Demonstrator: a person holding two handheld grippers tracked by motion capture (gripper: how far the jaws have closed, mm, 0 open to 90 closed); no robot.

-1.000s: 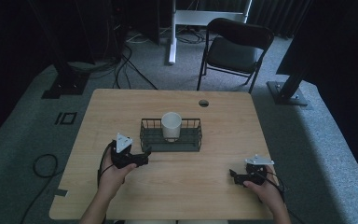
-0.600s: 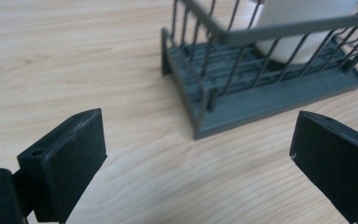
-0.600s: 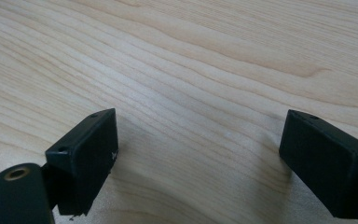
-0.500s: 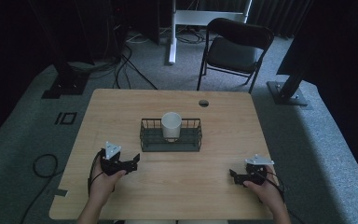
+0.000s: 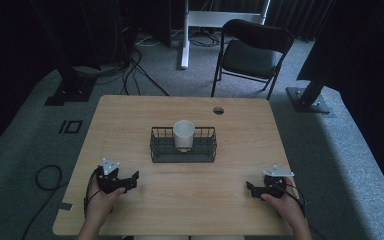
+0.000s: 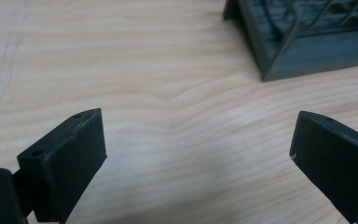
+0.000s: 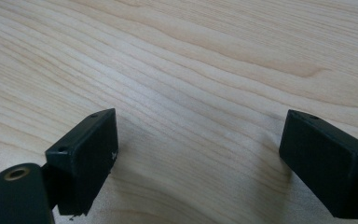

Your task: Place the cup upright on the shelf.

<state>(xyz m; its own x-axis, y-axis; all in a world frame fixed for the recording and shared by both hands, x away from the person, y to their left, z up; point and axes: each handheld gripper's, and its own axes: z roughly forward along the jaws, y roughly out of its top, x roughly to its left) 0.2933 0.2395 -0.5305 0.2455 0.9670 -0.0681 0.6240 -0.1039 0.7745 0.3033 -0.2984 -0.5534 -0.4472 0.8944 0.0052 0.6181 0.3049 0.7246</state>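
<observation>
A dark wire basket (image 5: 183,145) stands in the middle of the wooden table (image 5: 130,120), and a white cup (image 5: 183,135) sits upright inside it. My left gripper (image 5: 132,180) rests low over the table's front left, open, with nothing between its jaws. In the left gripper view the gripper (image 6: 198,149) faces bare wood, with a corner of the basket (image 6: 303,51) at the upper right. My right gripper (image 5: 250,189) lies at the front right, open and empty. The right gripper view has the gripper (image 7: 198,151) over plain wood grain.
A round cable hole (image 5: 218,110) sits near the table's far edge. Behind the table stands a black folding chair (image 5: 252,52). Cables (image 5: 45,175) lie on the grey carpet to the left. Dark stands flank the table.
My left gripper has moved away from the basket's left end, toward the front left of the table and lower. The right gripper has stayed where it was.
</observation>
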